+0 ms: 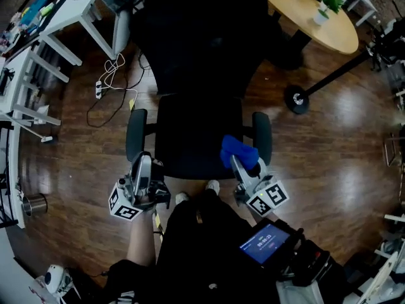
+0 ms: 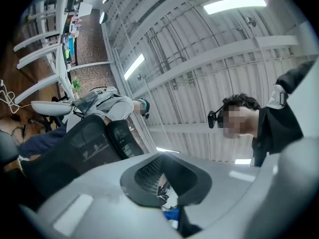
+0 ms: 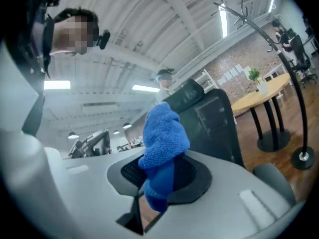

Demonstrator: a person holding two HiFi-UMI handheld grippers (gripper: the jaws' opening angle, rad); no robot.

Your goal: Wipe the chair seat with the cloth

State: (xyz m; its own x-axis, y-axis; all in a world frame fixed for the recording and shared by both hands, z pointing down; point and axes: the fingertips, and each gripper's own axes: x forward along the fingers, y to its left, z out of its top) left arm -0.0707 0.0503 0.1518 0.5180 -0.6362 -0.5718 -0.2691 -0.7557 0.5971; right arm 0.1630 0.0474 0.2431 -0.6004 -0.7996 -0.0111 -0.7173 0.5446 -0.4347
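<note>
The black office chair stands in front of me in the head view, its seat (image 1: 196,138) bare apart from the cloth at its front right. My right gripper (image 1: 243,163) is shut on the blue cloth (image 1: 239,152), which bunches over that corner beside the right armrest (image 1: 262,137). In the right gripper view the cloth (image 3: 162,133) sticks up out of the shut right gripper (image 3: 159,176), tilted toward the ceiling. My left gripper (image 1: 144,163) hangs by the left armrest (image 1: 135,132), off the seat. In its own view the left gripper (image 2: 162,176) looks shut with nothing in it.
A round wooden table (image 1: 316,11) with a small plant (image 1: 326,5) stands at the back right, a stand's base (image 1: 296,99) in front of it. White desks (image 1: 38,43) and floor cables (image 1: 111,75) lie left. My feet (image 1: 212,187) are under the seat's front edge.
</note>
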